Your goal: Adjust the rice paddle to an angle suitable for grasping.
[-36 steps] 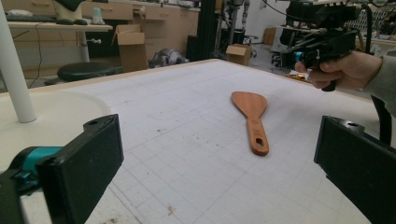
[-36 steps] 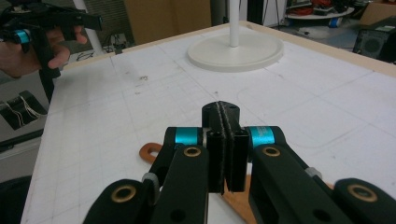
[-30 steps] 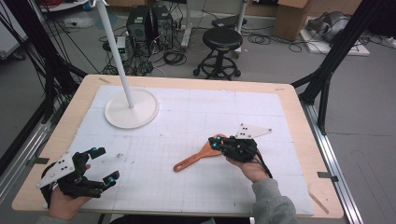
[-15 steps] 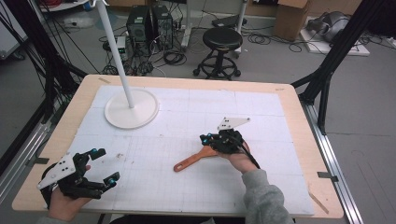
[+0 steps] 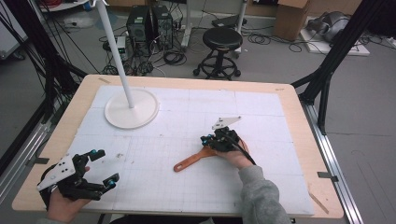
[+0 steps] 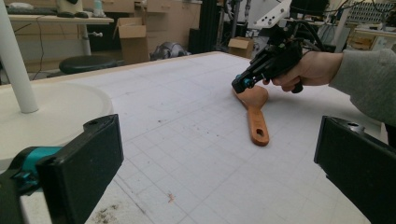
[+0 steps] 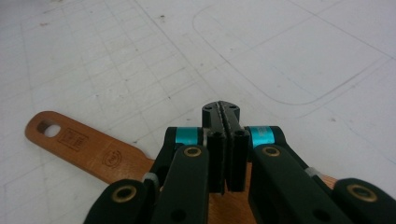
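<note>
Colours and patterns, table scene.

Table [image 5: 299, 107]: pale wood rim, top covered by a white mat [image 5: 187, 140] printed with a fine grey grid; brownish specks on the mat near the left gripper. Lamp base [image 5: 131, 108]: plain white disc with white pole. Spatula [image 5: 194, 159]: orange-brown wood, small stamped marks on the handle in the right gripper view. Left gripper [image 5: 99, 169] and right gripper [image 5: 210, 138]: black bodies, teal accents by the jaws, light grey three-cornered plates on top; brass-coloured pivot rings on the right one. Sleeve [image 5: 261, 196]: grey. Stool [image 5: 223, 39]: black. Floor: grey.
</note>
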Demonstrator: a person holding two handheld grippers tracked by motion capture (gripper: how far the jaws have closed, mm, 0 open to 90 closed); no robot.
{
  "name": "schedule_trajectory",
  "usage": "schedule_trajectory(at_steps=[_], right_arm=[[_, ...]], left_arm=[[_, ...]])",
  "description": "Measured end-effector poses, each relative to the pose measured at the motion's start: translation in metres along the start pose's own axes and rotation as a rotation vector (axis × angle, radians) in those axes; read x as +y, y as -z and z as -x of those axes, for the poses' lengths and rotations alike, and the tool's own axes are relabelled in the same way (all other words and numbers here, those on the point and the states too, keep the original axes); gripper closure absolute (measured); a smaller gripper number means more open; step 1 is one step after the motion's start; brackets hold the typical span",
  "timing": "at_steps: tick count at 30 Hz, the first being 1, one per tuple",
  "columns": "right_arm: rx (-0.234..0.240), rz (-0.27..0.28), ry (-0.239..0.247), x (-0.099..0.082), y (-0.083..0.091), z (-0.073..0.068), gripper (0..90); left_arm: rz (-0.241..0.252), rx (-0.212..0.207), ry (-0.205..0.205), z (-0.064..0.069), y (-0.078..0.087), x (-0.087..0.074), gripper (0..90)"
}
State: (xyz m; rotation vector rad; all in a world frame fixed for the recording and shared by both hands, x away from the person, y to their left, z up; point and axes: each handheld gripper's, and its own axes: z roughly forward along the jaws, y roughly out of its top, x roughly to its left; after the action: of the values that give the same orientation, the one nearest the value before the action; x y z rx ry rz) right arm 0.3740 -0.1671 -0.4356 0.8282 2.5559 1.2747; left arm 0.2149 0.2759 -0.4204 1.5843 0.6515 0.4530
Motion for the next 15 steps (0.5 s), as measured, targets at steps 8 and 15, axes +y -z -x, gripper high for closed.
schedule_trajectory(at_steps=[8, 15], right_arm=[[-0.013, -0.029, 0.008, 0.0008, -0.0067, 0.0024, 88.8], [-0.024, -0.056, 0.004, 0.0006, -0.0104, 0.0031, 88.9]], left_arm=[[-0.009, 0.002, -0.002, 0.0007, 0.0016, -0.0008, 1.7], [-0.008, 0.007, -0.004, 0.0020, 0.0044, -0.0012, 1.7]])
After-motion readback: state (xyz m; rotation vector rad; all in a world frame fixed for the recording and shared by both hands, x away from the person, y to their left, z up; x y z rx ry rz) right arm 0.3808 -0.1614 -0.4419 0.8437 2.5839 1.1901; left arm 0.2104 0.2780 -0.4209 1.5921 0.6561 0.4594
